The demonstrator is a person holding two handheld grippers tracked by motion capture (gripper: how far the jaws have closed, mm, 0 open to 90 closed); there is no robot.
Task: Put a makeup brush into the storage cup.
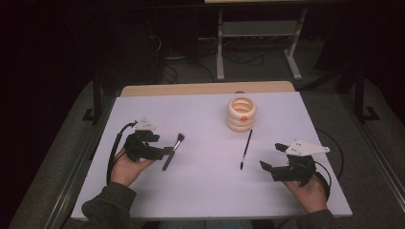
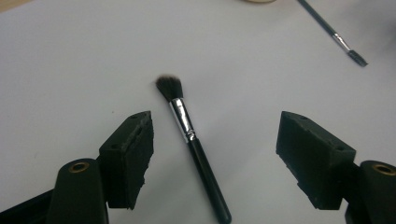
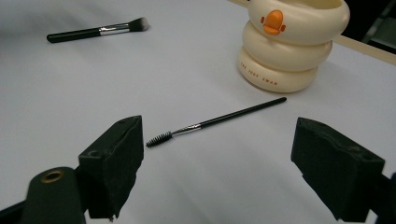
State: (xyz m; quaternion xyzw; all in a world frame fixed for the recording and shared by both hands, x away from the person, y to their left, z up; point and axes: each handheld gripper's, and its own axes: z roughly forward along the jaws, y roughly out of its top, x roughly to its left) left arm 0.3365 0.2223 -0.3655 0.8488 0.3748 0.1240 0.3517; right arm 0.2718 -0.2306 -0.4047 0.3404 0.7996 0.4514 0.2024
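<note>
White worktop point(image 1: 200, 191) carries everything. Cream ringed holder point(image 1: 241, 113) with an orange duck bill stands upright toward the far middle, nothing in it that I can see. Left gripper point(image 1: 168, 150) sits at the near left, held in the person's left hand point(image 1: 125, 169); jaws wide apart, straddling the makeup brush point(image 2: 192, 140) without touching it. That brush lies flat on the worktop, bristles pointing away from the person, black handle running back between the jaws. Right gripper point(image 1: 270, 157) at the near right, in the right hand point(image 1: 310, 193), jaws also wide and holding nothing. Just ahead of it lies the thin lash brush point(image 3: 215, 121), flat, bristle tip toward the gripper, handle end near the holder's base but not touching. The two brushes are well apart.
</note>
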